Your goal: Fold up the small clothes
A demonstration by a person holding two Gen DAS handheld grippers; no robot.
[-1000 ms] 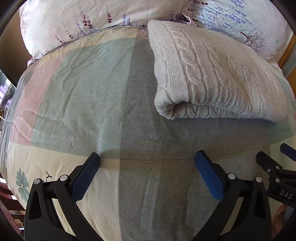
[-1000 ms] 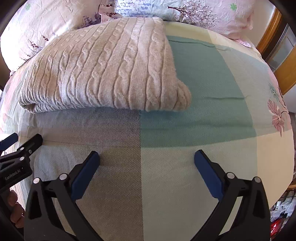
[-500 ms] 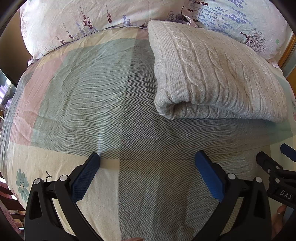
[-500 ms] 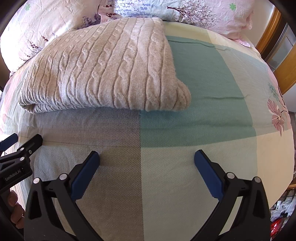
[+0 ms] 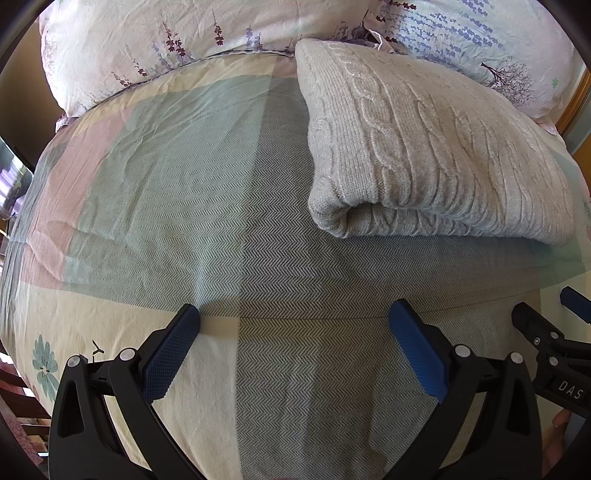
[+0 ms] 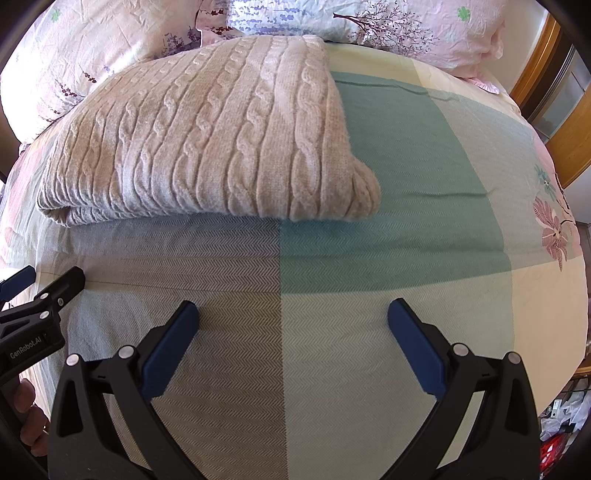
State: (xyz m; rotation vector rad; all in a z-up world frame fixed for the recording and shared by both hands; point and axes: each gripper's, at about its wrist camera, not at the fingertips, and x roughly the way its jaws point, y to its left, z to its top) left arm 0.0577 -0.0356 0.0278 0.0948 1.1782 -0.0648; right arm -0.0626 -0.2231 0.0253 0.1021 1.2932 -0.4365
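Note:
A beige cable-knit sweater (image 5: 424, 147) lies folded into a thick rectangle on the bed, near the pillows; it also shows in the right wrist view (image 6: 207, 140). My left gripper (image 5: 293, 314) is open and empty, held over the bedspread well short of the sweater's near fold. My right gripper (image 6: 291, 310) is open and empty, also short of the sweater's front edge. Each gripper shows at the edge of the other's view: the right one (image 5: 550, 314) and the left one (image 6: 48, 280).
A checked green, grey, pink and cream bedspread (image 5: 166, 177) covers the bed (image 6: 424, 177). Floral pillows (image 5: 166, 40) lie along the headboard side (image 6: 388, 26). A wooden frame (image 6: 565, 125) stands at the right; clutter on the floor (image 6: 557, 424) lies past the bed's right edge.

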